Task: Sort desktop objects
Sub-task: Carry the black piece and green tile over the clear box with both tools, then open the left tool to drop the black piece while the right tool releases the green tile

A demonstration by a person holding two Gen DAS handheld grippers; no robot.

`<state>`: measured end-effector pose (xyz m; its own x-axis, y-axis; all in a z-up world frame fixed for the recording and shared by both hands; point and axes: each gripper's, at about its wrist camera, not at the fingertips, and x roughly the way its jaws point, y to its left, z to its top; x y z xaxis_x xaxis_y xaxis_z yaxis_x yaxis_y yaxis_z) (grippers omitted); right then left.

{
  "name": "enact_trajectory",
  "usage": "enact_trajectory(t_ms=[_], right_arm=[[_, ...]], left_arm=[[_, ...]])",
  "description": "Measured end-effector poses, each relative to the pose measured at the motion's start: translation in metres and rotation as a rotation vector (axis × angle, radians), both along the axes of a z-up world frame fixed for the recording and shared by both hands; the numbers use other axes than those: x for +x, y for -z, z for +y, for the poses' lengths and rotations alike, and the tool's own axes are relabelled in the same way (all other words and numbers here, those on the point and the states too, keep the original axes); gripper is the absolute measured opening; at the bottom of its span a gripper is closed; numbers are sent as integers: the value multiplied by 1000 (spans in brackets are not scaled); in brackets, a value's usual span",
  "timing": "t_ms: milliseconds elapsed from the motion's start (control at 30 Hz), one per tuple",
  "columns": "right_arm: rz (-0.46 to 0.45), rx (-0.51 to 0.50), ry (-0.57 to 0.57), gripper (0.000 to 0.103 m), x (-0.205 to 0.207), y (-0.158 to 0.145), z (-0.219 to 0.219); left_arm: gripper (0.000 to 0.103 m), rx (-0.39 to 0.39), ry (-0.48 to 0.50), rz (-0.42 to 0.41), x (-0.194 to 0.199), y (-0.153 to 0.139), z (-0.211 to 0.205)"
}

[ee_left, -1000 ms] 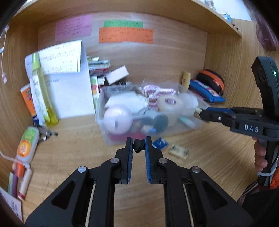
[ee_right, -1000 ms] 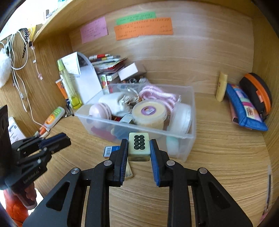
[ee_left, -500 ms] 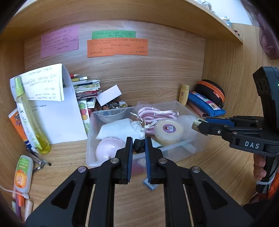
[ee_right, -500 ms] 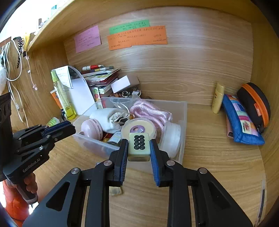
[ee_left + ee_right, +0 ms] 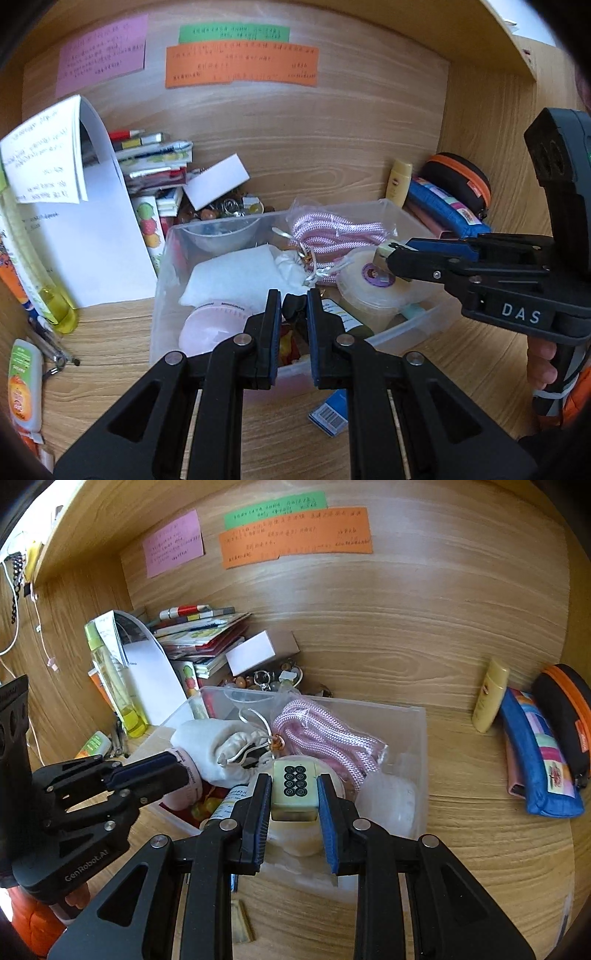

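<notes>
A clear plastic bin [image 5: 417,325] [image 5: 413,716] on the wooden desk holds a pink rope [image 5: 325,731], a white pouch [image 5: 236,277], a tape roll [image 5: 373,288] and a pink round case [image 5: 210,328]. My left gripper [image 5: 294,308] is shut on a small black object [image 5: 293,310] above the bin's front. My right gripper [image 5: 294,794] is shut on a pale mahjong tile [image 5: 294,786] with black circles, above the tape roll. The right gripper [image 5: 388,254] also shows in the left wrist view, the left gripper [image 5: 162,771] in the right wrist view.
A blue card [image 5: 330,411] and a small tile [image 5: 240,923] lie in front of the bin. Books [image 5: 199,635], papers [image 5: 85,229] and a yellow bottle [image 5: 110,679] stand left. A small tube [image 5: 489,696], a blue pouch [image 5: 543,760] and a black-orange case [image 5: 565,716] sit right.
Both grippers have moved forward and over the bin, each still holding its object. The bin now fills more of both views.
</notes>
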<state>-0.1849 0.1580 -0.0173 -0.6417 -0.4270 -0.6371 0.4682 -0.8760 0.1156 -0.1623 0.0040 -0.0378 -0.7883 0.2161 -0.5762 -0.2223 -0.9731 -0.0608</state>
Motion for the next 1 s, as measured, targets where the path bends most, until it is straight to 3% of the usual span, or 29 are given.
enact_trajectory(t_ms=[233,500,633,733,800,867,1000], right_arm=[[-14,27,-1,23,-5,7,-6],[11,61,-10,23,-1,6,-13],[21,79,-15,23,1,5,-17],[29,90,-12,23,4,3,-17],[34,89,-9,26,7,1,-16],[46,87,1,36,11,-2,-14],[111,89,34,42,24,-12,-11]], left_arm=[[12,22,-15,-48,-11,11,-4],[14,-16,-18,-37,-8,9,4],[34,-25,-36,-37,-7,9,5],[44,-33,-46,-22,-3,6,5],[52,-42,-55,-8,1,3,5],[55,-49,-59,7,6,0,6],[68,-61,-78,50,19,-10,7]])
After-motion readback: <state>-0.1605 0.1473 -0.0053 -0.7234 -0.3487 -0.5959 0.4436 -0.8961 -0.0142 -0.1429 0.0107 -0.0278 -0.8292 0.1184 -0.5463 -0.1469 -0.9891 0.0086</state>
